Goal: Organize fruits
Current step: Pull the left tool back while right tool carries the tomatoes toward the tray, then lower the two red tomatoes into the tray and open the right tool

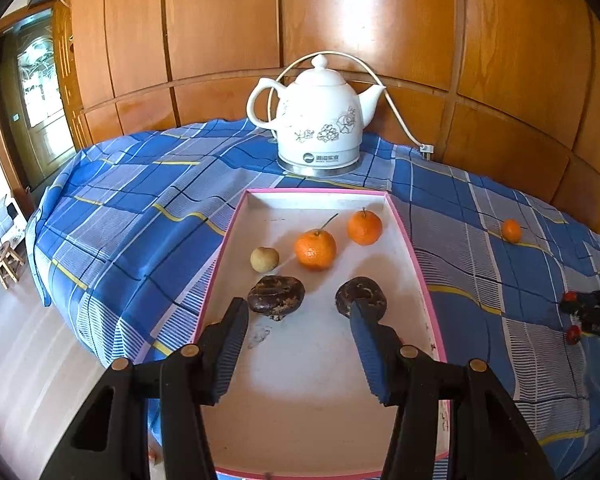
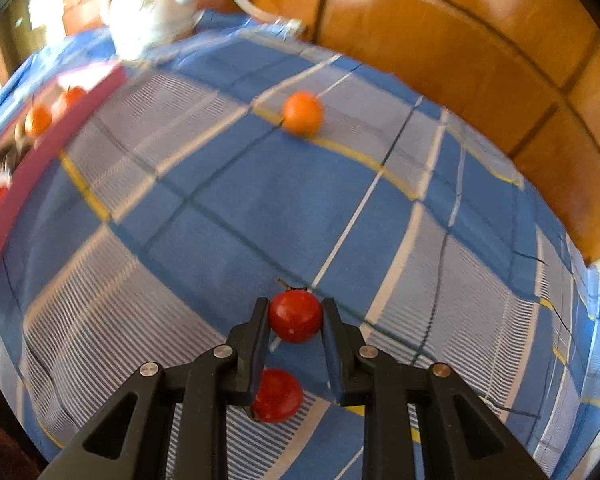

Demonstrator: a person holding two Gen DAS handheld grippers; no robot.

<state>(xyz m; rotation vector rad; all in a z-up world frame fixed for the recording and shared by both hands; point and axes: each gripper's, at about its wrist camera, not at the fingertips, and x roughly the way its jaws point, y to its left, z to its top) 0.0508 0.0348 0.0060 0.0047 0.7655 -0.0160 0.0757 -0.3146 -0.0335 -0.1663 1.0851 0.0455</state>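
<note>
A small red fruit (image 2: 295, 320) sits pinched between the nearly closed jaws of the right gripper (image 2: 296, 322), just over the blue checked desk (image 2: 260, 200). Another red fruit (image 2: 278, 396) lies below. The likely next move is carrying it left to the pink tray (image 1: 416, 264). An orange (image 2: 302, 113) waits farther off. The left gripper (image 1: 298, 312) hangs partly open and empty over the tray.

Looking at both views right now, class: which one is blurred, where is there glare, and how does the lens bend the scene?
Left wrist view: sharp; glare on the glossy wooden wall panels; the fisheye bows the blue checked cloth. Right wrist view: motion-blurred toward the white ceramic kettle and pink-rimmed tray; the small red tomato in the right gripper stays crisp.
</note>
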